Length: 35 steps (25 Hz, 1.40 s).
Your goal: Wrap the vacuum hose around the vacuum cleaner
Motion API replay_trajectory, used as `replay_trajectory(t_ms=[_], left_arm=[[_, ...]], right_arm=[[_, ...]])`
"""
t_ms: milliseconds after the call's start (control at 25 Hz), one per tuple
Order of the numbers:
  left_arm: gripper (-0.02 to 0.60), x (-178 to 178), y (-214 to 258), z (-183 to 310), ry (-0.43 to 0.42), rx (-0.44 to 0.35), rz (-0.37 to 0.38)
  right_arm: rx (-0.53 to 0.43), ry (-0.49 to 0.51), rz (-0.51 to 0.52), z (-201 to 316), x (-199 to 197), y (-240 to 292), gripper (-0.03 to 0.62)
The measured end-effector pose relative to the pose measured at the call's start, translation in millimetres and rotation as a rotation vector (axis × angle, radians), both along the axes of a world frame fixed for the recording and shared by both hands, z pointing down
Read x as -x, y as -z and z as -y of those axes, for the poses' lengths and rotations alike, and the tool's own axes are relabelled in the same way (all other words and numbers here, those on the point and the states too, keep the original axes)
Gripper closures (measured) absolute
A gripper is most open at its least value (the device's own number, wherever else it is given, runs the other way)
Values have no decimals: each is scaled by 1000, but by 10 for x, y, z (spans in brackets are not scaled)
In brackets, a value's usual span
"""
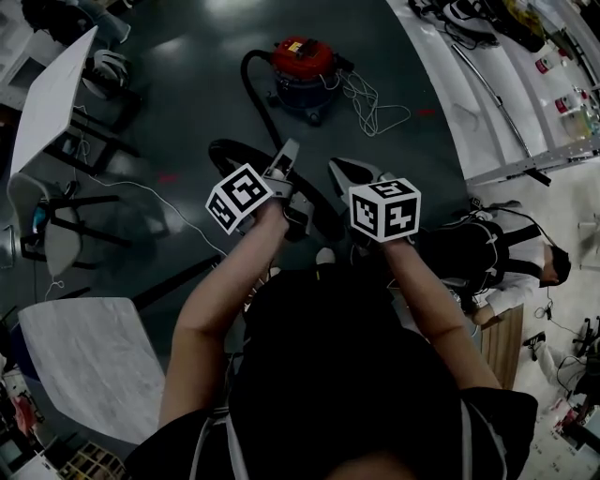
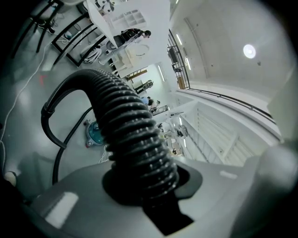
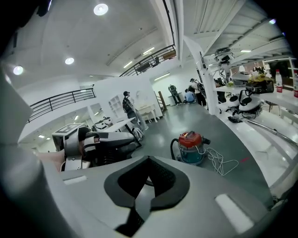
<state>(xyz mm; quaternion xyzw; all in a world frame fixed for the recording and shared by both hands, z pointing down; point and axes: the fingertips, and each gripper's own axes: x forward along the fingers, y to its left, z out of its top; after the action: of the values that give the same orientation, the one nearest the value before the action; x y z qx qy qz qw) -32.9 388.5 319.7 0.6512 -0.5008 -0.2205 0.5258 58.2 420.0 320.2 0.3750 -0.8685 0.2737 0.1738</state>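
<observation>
The floor is dark grey-green and smooth, with a light shine, and it belongs to a big hall with white walls. A balcony railing runs high along the wall, and round ceiling lamps are on. A white table stands at the left side, and a long white bench with small things on it runs along the right side.

The vacuum cleaner stands on the open floor, well in front of the person. It is a short drum with a red top and a blue-green body. A thin white power cord lies in loose loops on the floor just beside it. The hose is black, thick and ribbed. It comes out of the side of the drum, goes down to the floor in a bend and then rises toward the person.

The left gripper grips the hose: the ribbed tube sits between its two jaws and the pads press on it. From there the hose curves away toward the vacuum cleaner, which is well apart from this gripper. The right gripper is just beside the left one; its jaws are together and there is nothing between them.
</observation>
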Motion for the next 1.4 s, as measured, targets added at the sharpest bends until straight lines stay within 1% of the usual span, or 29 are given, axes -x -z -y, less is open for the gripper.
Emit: replay_trajectory(t_ms=[120, 280, 480, 640, 760, 920, 1120, 1240, 1280, 1400], left_arm=[[483, -77, 49, 139, 19, -14, 12], [483, -206, 102, 270, 23, -32, 21], [483, -297, 181, 464, 7, -60, 34], [483, -311, 174, 641, -16, -67, 41], [483, -251, 139, 813, -19, -59, 33], [483, -232, 78, 1066, -32, -44, 18], [482, -279, 67, 1426, -84, -38, 4], [483, -223, 94, 1682, -94, -37, -19], [483, -195, 104, 1764, -96, -36, -25], [483, -92, 136, 2022, -105, -35, -31]], right_arm=[[7, 4, -1, 90, -101, -13, 599], [17, 19, -9, 173, -194, -47, 599], [25, 55, 7, 286, -233, -26, 599], [15, 49, 28, 422, -256, 29, 599], [7, 62, 32, 552, -203, 76, 599], [-10, 96, 6, 755, -69, 103, 598], [-22, 93, 32, 1050, 34, 180, 597], [-15, 103, 20, 1237, 97, 154, 594], [-8, 99, 17, 1304, 121, 137, 577], [5, 83, 21, 1526, 207, 138, 568]])
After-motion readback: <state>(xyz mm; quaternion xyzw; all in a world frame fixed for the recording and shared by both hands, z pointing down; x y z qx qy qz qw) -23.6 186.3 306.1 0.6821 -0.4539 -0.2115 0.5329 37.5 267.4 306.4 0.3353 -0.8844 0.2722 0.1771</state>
